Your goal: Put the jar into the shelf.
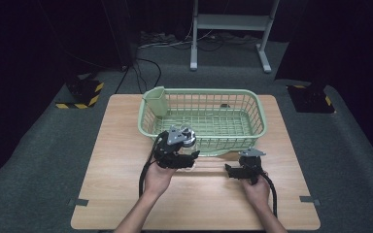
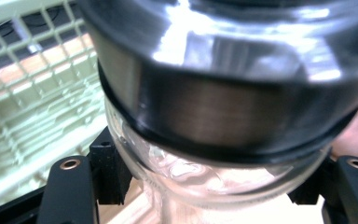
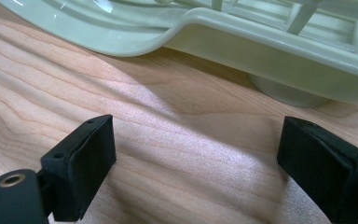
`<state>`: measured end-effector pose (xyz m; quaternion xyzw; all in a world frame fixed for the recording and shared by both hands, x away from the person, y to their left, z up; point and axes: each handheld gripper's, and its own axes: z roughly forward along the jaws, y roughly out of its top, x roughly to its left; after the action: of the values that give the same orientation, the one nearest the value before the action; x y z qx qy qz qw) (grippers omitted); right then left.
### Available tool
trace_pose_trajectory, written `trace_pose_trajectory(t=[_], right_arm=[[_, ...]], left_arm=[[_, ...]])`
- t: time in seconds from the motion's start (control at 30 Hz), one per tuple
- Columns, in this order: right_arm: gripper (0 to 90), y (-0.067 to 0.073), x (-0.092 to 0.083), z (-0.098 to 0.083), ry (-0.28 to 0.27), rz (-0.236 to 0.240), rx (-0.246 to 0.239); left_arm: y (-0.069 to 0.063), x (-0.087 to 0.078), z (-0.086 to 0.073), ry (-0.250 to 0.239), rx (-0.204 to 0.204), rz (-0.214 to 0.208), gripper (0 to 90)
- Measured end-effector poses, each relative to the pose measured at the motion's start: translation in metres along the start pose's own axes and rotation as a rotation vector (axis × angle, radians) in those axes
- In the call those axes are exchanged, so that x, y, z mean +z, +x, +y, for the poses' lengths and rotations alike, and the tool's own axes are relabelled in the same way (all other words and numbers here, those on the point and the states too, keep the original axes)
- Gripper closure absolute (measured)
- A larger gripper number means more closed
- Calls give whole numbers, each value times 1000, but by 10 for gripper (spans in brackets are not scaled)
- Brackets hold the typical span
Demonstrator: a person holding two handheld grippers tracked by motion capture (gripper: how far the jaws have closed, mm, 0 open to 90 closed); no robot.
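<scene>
Your left claw (image 1: 187, 156) is clamped on a glass jar (image 1: 188, 140) with a metal lid. In the high view the jar sits at the near rim of the green basket (image 1: 257, 114), about 7 o'clock from the basket's middle, with the lid end pointing toward 12 o'clock and the glass body running back into your claw. In the left gripper view the two black pads press on the glass body (image 2: 191, 186) from either side, just below the shoulder, and the dark brushed metal lid (image 2: 223, 107) looms large above them. The basket's mesh wall (image 2: 32, 60) stands at 10 o'clock from the jar there. Whether the jar touches the basket rim, you cannot tell from these views.

Your right claw (image 1: 233, 171) stands open with nothing between the pads. In the high view it lies low over the bench (image 1: 121, 145), at 3 o'clock from the left claw and well apart from it, pointing toward 9 o'clock. In the right gripper view its pads (image 3: 86, 163) are spread wide over bare wood grain (image 3: 191, 154), and the basket's base rim (image 3: 261, 51) and round foot (image 3: 289, 93) lie beyond at 12 to 1 o'clock.
</scene>
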<state>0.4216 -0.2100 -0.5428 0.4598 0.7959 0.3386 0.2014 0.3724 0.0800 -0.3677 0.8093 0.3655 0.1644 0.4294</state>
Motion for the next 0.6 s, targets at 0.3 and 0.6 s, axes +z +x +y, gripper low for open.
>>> trace_pose_trajectory(t=[0.3, 0.6], right_arm=[[111, 0, 0, 0, 0, 0, 0], [111, 0, 0, 0, 1, 0, -1]], left_arm=[[8, -9, 50, -31, 30, -59, 317], [29, 7, 82, -43, -12, -42, 317]])
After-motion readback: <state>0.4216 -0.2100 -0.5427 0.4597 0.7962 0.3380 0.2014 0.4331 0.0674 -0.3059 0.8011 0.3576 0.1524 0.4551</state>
